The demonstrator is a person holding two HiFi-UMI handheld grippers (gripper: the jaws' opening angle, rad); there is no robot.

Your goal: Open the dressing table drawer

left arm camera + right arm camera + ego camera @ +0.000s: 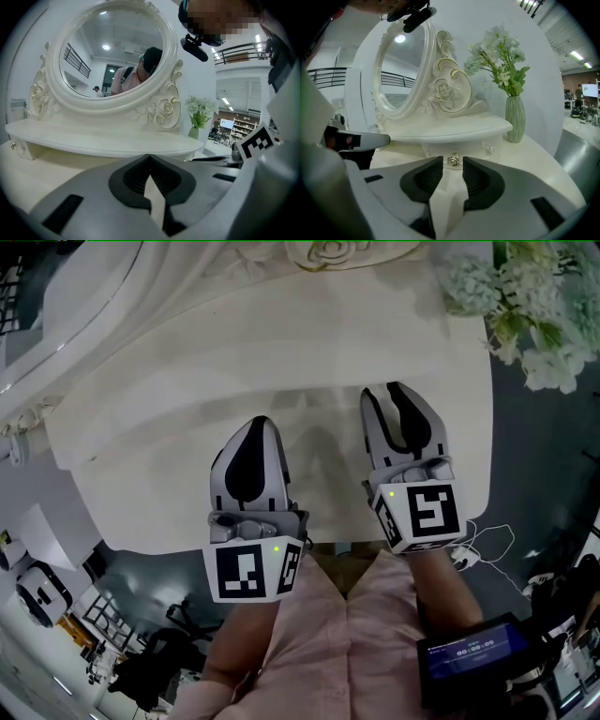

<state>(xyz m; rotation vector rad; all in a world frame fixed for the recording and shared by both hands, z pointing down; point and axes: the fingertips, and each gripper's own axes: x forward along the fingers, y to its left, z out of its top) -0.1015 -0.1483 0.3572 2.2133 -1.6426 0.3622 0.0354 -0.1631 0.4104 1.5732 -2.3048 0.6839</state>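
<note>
The white dressing table (281,362) carries a raised shelf under an oval mirror (112,51). A small drawer (476,151) sits below that shelf, with a round metal knob (453,159) on its front. My right gripper (452,165) is open and points at the drawer. The knob shows in the gap beyond its fingertips, and the pads do not touch it. From the head view, the right gripper (386,392) hovers over the tabletop. My left gripper (258,421) is beside it, slightly nearer to me. The left gripper (149,155) is shut with nothing in it.
A green vase of white flowers (515,117) stands at the table's right end, and the flowers (525,296) also show in the head view. A second small knob (490,150) sits right of the first. The table's front edge (187,545) is close to my hands. A dark screen device (469,652) sits lower right.
</note>
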